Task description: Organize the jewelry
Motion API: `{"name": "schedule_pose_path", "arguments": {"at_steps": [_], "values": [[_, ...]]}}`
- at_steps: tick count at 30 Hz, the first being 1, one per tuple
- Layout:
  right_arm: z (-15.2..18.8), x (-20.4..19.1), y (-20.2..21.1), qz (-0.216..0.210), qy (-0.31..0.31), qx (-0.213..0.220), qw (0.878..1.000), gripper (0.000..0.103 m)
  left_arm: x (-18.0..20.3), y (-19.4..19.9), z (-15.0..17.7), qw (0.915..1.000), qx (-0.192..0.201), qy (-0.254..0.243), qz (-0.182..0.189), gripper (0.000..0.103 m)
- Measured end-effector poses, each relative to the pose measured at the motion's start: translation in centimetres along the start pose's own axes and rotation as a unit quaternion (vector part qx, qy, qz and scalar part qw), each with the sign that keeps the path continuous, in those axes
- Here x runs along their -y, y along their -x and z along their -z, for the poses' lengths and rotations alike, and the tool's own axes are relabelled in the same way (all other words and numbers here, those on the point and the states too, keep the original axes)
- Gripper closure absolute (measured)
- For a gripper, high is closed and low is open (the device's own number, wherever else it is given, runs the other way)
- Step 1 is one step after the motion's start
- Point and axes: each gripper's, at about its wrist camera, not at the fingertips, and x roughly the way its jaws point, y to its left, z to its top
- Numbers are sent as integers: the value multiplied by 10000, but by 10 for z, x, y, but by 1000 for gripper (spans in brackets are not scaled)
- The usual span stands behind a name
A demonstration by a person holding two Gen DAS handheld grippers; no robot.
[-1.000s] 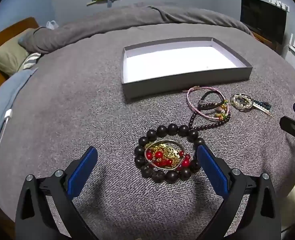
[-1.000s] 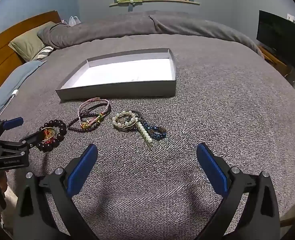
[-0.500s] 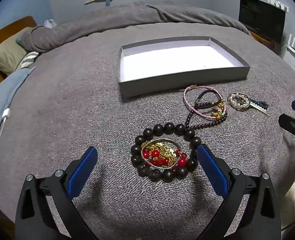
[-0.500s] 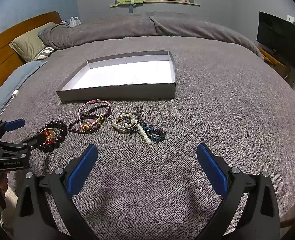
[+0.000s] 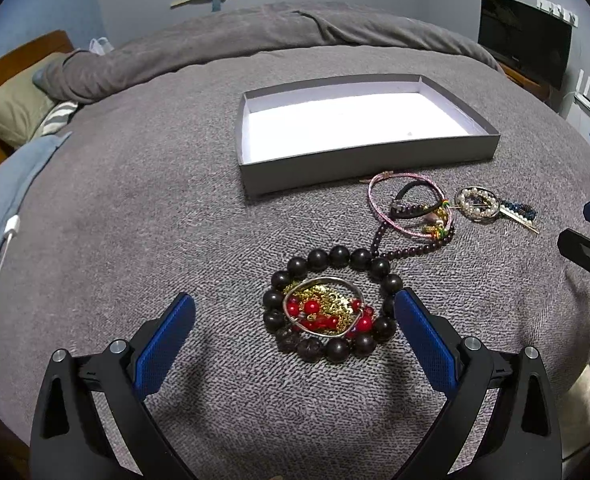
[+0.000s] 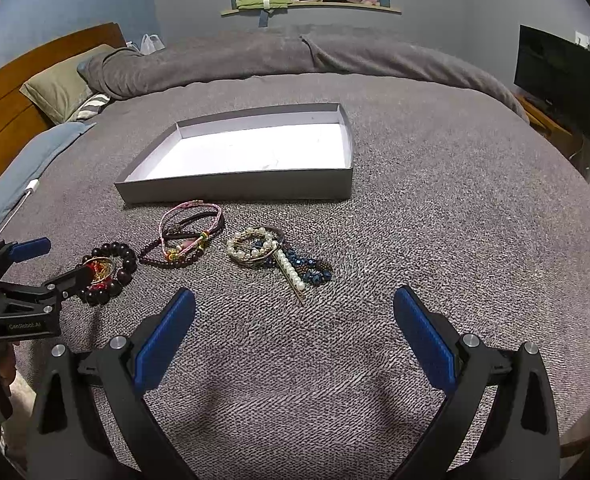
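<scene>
A dark wooden bead bracelet (image 5: 379, 266) lies on the grey bedspread, ringing a heap of red beads and gold chain (image 5: 327, 312). My left gripper (image 5: 295, 312) is open and empty, low over this heap, its right finger beside the bracelet. Farther back lie a pink cord bracelet with small dark beads (image 5: 409, 210) and a pearl and blue bead cluster (image 5: 479, 204). The shallow grey box (image 5: 367, 160) with a white floor stands empty behind them. My right gripper (image 6: 295, 312) is open and empty, short of the pearl cluster (image 6: 273, 254).
Pillows (image 6: 61, 88) and a wooden headboard (image 6: 11, 92) are at the left. A rolled grey duvet (image 6: 295, 60) lies across the back. A white charging cable (image 5: 3, 256) runs along the bed's left edge. A television (image 6: 559, 76) stands at the right.
My left gripper has drifted slightly, so the bead bracelet sits a little left and lower between its fingers. My right gripper has eased back slightly. Both stay open.
</scene>
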Motion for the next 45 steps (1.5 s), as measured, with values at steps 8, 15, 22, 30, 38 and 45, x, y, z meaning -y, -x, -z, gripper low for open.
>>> {"name": "schedule_pose_path", "arguments": {"at_steps": [8, 15, 22, 30, 38, 45], "values": [[0, 1, 1, -7, -12, 11, 10000, 5, -1, 1, 0, 10000, 7, 5, 1, 4], [0, 1, 1, -7, -16, 12, 10000, 5, -2, 1, 0, 10000, 15, 13, 10, 4], [0, 2, 1, -5, -20, 15, 10000, 5, -2, 1, 0, 10000, 8, 12, 2, 4], [1, 3, 2, -20, -44, 6, 10000, 5, -1, 2, 1, 10000, 13, -4, 47, 4], [2, 3, 1, -14, -55, 7, 10000, 5, 0, 2, 1, 10000, 22, -8, 95, 4], [2, 4, -1, -18, -68, -7, 10000, 5, -1, 2, 1, 9997, 40, -72, 236, 4]]}}
